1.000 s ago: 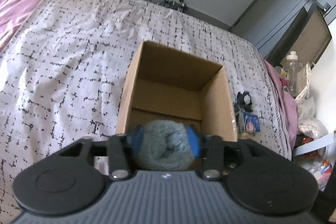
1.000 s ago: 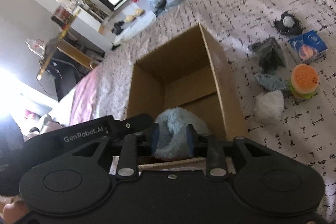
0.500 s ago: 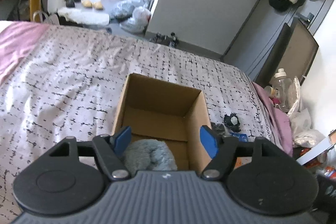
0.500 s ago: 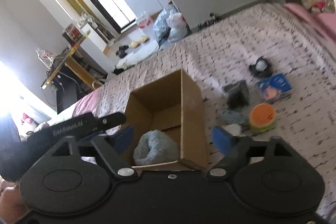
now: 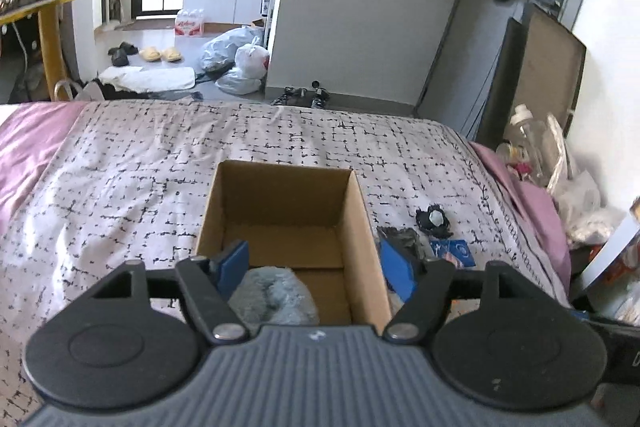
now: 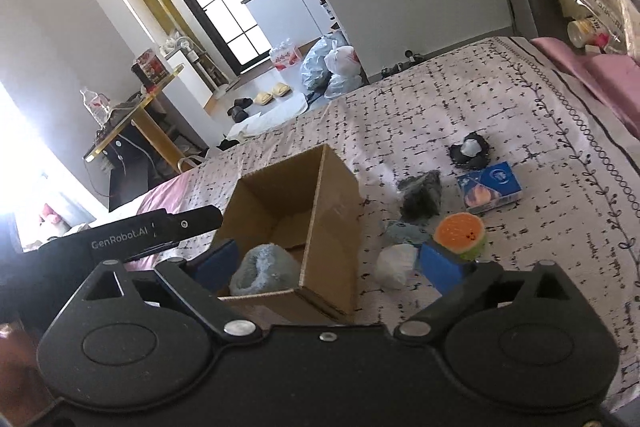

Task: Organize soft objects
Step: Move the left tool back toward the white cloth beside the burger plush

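An open cardboard box stands on the patterned bedspread. A fluffy blue-grey soft item lies inside, at its near left corner. My left gripper hovers above the box's near edge, open and holding nothing. The right wrist view shows the same box with the fluffy item in it. My right gripper hangs over the box's near right corner, its jaws opening with nothing gripped. To the right lie a burger toy, a white soft lump and a grey-blue cloth.
A dark grey bundle, a blue packet and a black-and-white item lie further right on the bed. The left tool's housing reaches in beside the box. Bottles and bags crowd the bed's right side.
A second ago both grippers were shut on fluffy material over the box. Both have opened and drawn back and upward, and the fluffy item now lies in the box.
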`<act>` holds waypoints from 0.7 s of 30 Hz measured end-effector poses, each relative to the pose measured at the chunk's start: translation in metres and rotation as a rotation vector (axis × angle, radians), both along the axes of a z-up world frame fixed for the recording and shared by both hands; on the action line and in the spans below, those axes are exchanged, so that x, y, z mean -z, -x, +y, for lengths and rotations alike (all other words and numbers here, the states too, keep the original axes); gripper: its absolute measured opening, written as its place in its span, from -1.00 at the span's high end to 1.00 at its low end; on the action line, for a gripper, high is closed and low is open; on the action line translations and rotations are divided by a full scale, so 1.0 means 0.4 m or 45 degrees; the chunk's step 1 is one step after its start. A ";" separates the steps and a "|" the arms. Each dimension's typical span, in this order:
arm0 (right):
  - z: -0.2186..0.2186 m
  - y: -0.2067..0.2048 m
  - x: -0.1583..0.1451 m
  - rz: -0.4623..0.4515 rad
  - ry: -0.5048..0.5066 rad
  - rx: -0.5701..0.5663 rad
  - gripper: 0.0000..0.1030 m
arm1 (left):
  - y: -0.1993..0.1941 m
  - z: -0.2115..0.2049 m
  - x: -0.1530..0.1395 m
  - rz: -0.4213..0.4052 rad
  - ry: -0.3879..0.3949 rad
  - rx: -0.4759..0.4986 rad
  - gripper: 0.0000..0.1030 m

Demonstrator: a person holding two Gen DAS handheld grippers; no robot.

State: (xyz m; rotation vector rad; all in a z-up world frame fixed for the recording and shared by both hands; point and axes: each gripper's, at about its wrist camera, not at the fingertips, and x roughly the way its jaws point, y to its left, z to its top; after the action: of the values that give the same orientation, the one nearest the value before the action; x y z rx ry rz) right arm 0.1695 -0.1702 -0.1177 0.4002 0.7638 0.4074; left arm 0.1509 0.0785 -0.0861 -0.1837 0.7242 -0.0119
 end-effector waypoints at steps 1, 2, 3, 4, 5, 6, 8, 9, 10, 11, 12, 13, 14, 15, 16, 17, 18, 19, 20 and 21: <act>-0.010 0.000 0.003 -0.001 0.001 0.001 -0.91 | 0.000 -0.008 0.003 0.001 0.000 0.009 -0.38; -0.022 0.000 0.008 0.001 0.004 0.007 -0.91 | -0.003 -0.017 0.006 0.009 0.005 0.018 -0.38; -0.032 0.000 0.012 0.005 0.006 0.012 -0.91 | -0.006 -0.025 0.010 0.021 0.010 0.025 -0.39; -0.042 0.000 0.016 0.009 0.007 0.016 -0.91 | -0.010 -0.033 0.013 0.034 0.013 0.033 -0.39; -0.052 -0.002 0.021 0.013 0.008 0.020 -0.91 | -0.012 -0.039 0.017 0.045 0.012 0.041 -0.53; -0.062 -0.003 0.026 0.018 0.009 0.023 -0.91 | -0.016 -0.049 0.020 0.061 0.002 0.046 -0.67; -0.082 -0.009 0.036 0.033 0.006 0.030 -0.91 | -0.023 -0.065 0.029 0.095 -0.010 0.038 -0.76; -0.090 -0.012 0.040 0.040 0.001 0.035 -0.91 | -0.028 -0.070 0.034 0.112 -0.001 0.038 -0.78; -0.100 -0.015 0.044 0.046 -0.006 0.040 -0.91 | -0.033 -0.076 0.038 0.127 0.004 0.039 -0.79; -0.108 -0.017 0.047 0.049 -0.012 0.045 -0.91 | -0.035 -0.081 0.042 0.134 0.003 0.041 -0.79; -0.117 -0.020 0.051 0.050 -0.015 0.052 -0.91 | -0.039 -0.089 0.044 0.138 -0.003 0.043 -0.79; -0.123 -0.022 0.055 0.054 -0.016 0.056 -0.90 | -0.042 -0.097 0.046 0.139 -0.014 0.044 -0.79; -0.131 -0.026 0.061 0.064 -0.022 0.058 -0.89 | -0.047 -0.107 0.046 0.139 -0.025 0.050 -0.79; -0.136 -0.030 0.066 0.074 -0.027 0.059 -0.85 | -0.051 -0.115 0.046 0.136 -0.031 0.059 -0.79; -0.144 -0.034 0.074 0.088 -0.034 0.061 -0.80 | -0.055 -0.123 0.046 0.135 -0.039 0.068 -0.79; -0.151 -0.039 0.081 0.095 -0.043 0.062 -0.78 | -0.059 -0.134 0.045 0.135 -0.053 0.080 -0.79; -0.161 -0.042 0.089 0.103 -0.056 0.069 -0.74 | -0.063 -0.147 0.045 0.134 -0.078 0.093 -0.79; -0.169 -0.045 0.096 0.110 -0.065 0.076 -0.71 | -0.066 -0.159 0.046 0.135 -0.103 0.105 -0.79; -0.178 -0.050 0.104 0.123 -0.081 0.082 -0.69 | -0.070 -0.175 0.048 0.140 -0.138 0.124 -0.78; -0.185 -0.053 0.110 0.135 -0.100 0.086 -0.67 | -0.072 -0.193 0.051 0.145 -0.176 0.142 -0.77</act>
State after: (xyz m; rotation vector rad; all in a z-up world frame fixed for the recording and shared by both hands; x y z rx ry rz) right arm 0.1908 -0.2442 -0.1619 0.5227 0.8364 0.3554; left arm 0.1799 0.0013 -0.1064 -0.0119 0.8450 -0.0579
